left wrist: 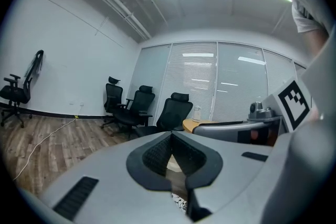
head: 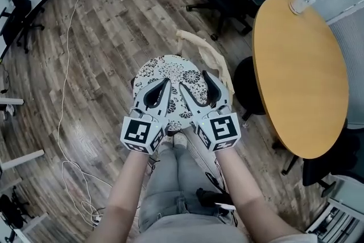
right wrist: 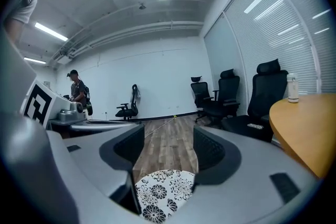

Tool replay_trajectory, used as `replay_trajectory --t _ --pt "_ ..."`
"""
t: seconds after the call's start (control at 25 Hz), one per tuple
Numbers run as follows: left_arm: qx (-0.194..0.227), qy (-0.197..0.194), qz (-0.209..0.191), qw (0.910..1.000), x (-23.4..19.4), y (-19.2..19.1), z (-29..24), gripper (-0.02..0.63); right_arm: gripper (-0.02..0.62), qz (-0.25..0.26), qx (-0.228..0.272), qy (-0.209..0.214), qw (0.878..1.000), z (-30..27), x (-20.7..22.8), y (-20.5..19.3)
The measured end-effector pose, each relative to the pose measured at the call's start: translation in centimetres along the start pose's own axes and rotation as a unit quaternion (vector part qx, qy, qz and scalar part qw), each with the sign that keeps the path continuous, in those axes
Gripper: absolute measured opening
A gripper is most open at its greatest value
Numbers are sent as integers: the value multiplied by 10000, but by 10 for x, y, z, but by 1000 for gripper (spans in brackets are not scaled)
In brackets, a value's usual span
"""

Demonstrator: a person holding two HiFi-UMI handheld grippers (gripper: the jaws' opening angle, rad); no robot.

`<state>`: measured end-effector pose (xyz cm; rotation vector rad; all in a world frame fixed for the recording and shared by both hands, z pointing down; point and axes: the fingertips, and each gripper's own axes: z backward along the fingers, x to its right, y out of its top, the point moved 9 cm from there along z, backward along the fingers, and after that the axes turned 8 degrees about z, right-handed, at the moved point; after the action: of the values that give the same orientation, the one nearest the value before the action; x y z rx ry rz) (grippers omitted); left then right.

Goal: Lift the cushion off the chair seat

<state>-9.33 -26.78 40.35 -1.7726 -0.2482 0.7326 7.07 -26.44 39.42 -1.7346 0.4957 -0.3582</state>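
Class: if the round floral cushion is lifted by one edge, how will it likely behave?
The round black-and-white floral fabric cushion looks thin and soft, so held by one edge it would probably droop. It seems light for its width. Being flat, it should not roll, though a push might slide it.

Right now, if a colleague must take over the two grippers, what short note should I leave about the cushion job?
Left gripper: shut, jaws together, nothing between them, above the near part of the cushion.
Right gripper: open and empty; the cushion shows below its jaws, not gripped.
Cushion: round, floral, lying flat on the chair; the seat is hidden under it.
Done: both grippers are at the cushion.
Left: probably open the left gripper, grip the cushion edge with both, then lift it off.
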Motion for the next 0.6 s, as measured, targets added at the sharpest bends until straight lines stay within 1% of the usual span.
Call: replay_trajectory --t 0.12,0.32,0.6 --pt "-3 -9 25 10000 -8 -10 -7 2 295 -4 -115 49 9999 -10 0 -13" --pt "-93 -25 104 9999 -23 -36 -23 2 296 -23 -280 -93 9996 -25 5 -41" --pt "-187 -27 197 9996 -38 -66 -31 2 296 -230 -756 -268 9965 -40 16 -88"
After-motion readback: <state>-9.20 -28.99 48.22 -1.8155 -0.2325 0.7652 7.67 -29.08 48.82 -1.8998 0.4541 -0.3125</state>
